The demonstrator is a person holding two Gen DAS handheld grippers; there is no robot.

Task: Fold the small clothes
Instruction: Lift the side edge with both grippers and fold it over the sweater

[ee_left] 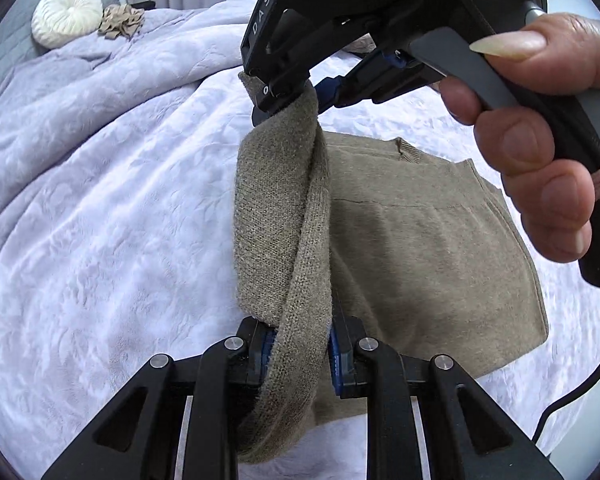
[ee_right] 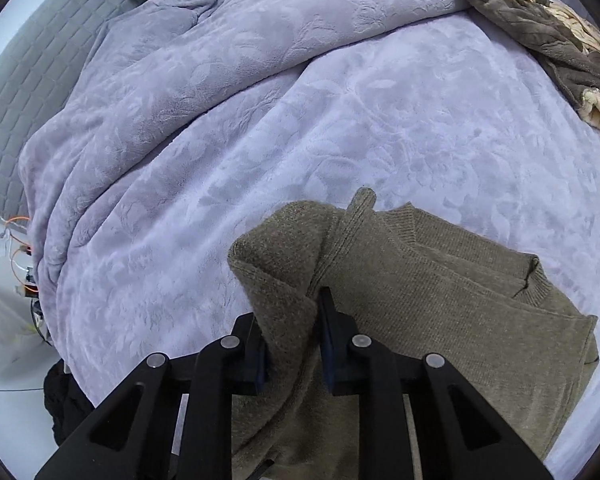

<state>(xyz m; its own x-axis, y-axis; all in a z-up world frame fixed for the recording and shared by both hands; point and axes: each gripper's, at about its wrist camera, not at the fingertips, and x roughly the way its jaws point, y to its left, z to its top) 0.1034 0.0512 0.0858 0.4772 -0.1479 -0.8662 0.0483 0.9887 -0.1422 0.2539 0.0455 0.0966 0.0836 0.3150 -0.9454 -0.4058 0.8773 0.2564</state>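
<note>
Left wrist: both tools (ee_left: 300,354) (ee_left: 278,98) pinch lifted sweater (ee_left: 420,232).

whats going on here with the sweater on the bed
A person is folding a tan sweater on a lilac blanket, with a handheld gripper in each hand. The left gripper and the right gripper are both shut on the same side edge of the sweater, one at each end, holding that strip lifted off the bed. The rest of the sweater lies flat on the blanket.
</note>
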